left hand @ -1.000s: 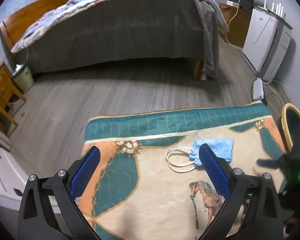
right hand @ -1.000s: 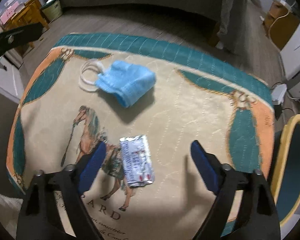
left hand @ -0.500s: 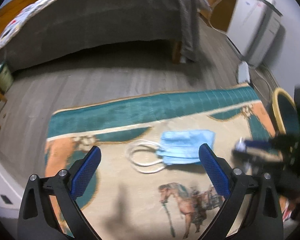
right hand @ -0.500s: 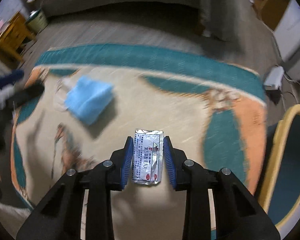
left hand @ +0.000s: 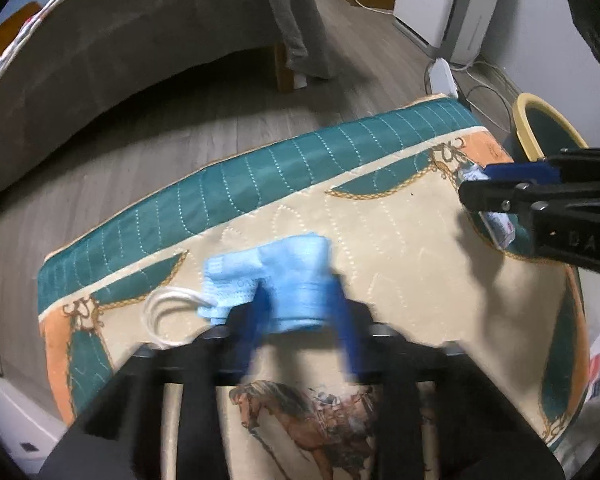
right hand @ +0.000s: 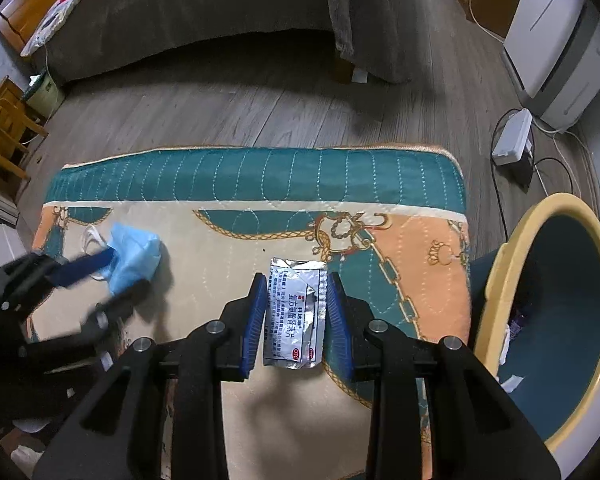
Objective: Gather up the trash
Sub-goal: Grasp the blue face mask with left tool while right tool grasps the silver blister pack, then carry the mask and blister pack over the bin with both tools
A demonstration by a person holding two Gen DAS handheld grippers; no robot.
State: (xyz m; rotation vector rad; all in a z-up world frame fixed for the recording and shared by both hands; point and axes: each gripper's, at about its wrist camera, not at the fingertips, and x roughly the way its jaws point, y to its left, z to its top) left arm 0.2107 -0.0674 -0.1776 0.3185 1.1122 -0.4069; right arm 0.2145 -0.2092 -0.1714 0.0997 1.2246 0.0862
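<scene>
Between left gripper [left hand: 300, 316] pads: blue face mask [left hand: 284, 276], pads now closed onto it from wide stance half second ago, view motion-blurred; white ear loops trail left on quilted mat [right hand: 228, 240]. Right gripper [right hand: 296, 316] still clamps silver blister pack [right hand: 296, 316], printed Chinese text, red mark; yellow-rimmed bin [right hand: 556, 216] to its right.

Left gripper [left hand: 302, 316] motion-blurred, so its grip on the face mask [left hand: 284, 276] is indeterminate. Bin [right hand: 556, 312] cropped by frame edge, contents unidentifiable.
</scene>
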